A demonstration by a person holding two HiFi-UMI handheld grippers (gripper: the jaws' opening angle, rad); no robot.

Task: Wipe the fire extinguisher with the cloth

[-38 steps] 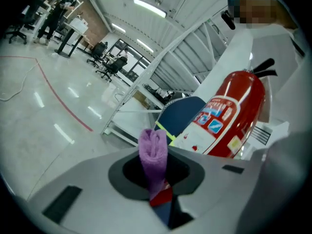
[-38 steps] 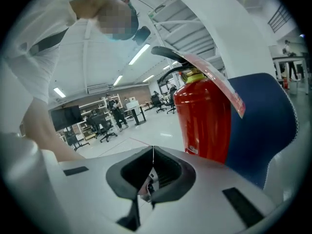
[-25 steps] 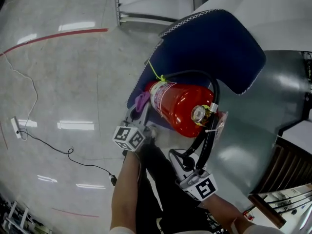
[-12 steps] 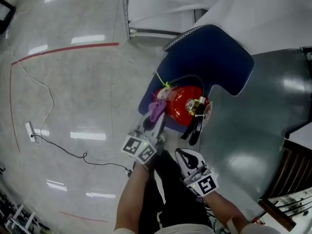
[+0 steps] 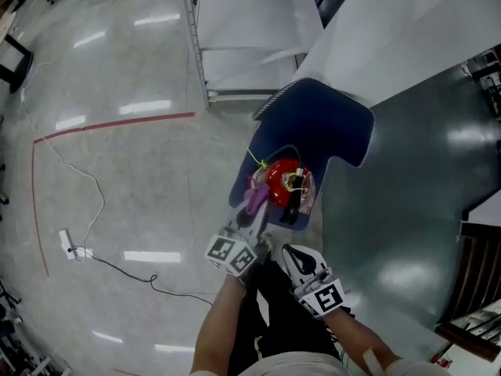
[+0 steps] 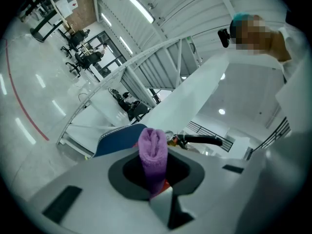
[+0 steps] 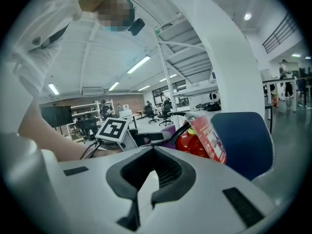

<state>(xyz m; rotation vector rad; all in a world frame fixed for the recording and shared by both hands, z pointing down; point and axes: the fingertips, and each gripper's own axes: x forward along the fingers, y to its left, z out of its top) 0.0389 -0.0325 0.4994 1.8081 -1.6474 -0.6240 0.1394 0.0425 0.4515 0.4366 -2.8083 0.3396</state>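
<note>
A red fire extinguisher (image 5: 282,177) stands upright on a navy blue mat (image 5: 321,128), with its black hose (image 5: 289,210) hanging at the near side. My left gripper (image 5: 254,204) is shut on a rolled purple cloth (image 5: 255,197), which sits against the extinguisher's left side. In the left gripper view the cloth (image 6: 153,150) stands up between the jaws of the left gripper (image 6: 155,179), with the hose (image 6: 200,140) behind it. My right gripper (image 5: 299,254) hangs shut and empty nearer to me, apart from the extinguisher. The right gripper view looks past the right gripper (image 7: 152,175) to the extinguisher (image 7: 191,143) and its tag (image 7: 210,136).
A white metal frame (image 5: 196,45) and a white slanted panel (image 5: 399,37) stand beyond the mat. A dark glossy floor area (image 5: 407,210) lies to the right. A thin cable (image 5: 94,210) and a red line (image 5: 117,124) cross the grey floor at the left.
The head view has pulled back, so the extinguisher looks much smaller and upright. The right gripper has come away from the hose. The left gripper still holds the cloth at the extinguisher's left.
</note>
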